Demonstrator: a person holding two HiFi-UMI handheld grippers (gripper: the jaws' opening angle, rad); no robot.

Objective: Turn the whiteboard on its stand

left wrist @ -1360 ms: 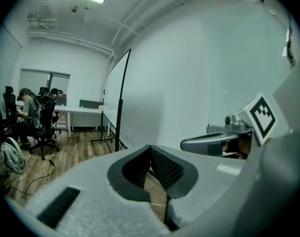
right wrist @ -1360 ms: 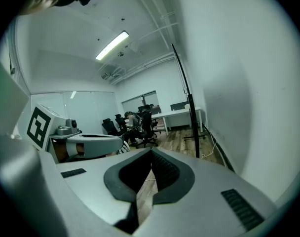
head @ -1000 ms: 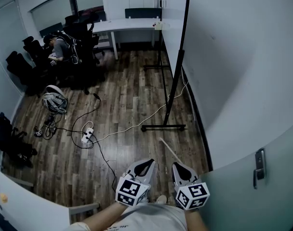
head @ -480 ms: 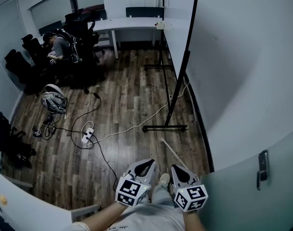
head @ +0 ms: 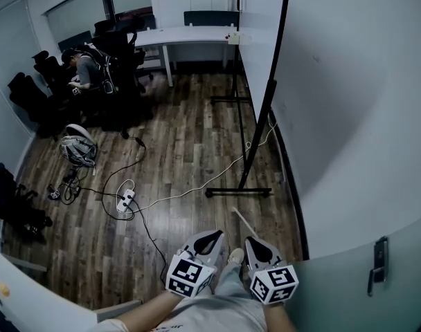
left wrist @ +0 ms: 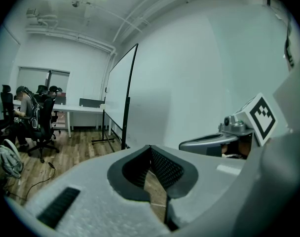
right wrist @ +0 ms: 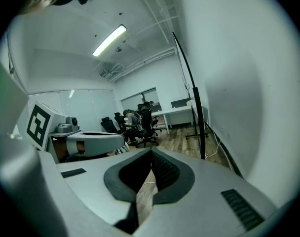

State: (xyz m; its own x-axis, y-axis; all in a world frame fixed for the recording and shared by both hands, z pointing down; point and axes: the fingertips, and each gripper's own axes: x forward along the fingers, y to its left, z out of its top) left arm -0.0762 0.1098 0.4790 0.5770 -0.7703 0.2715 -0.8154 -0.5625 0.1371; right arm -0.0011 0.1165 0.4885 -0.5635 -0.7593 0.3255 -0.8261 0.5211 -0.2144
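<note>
Left gripper (head: 210,237) and right gripper (head: 256,245) both had their jaws fully closed, nothing held. Whiteboard (head: 259,43) stood ahead and right of them, edge-on, long axis running away along the wall. Right gripper was nearer, but both were well apart from the whiteboard, so I'd approach first.

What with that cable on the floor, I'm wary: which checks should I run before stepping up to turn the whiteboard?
1. Left gripper empty: ok, shut on nothing.
2. Right gripper empty: ok, shut on nothing.
3. Whiteboard within reach: not ok, it stands ahead, untouched.
4. Floor path: not ok, white cable runs past the stand foot.
5. Stand free to swivel: cannot tell.
6. Seated person away from the board: ok.
</note>
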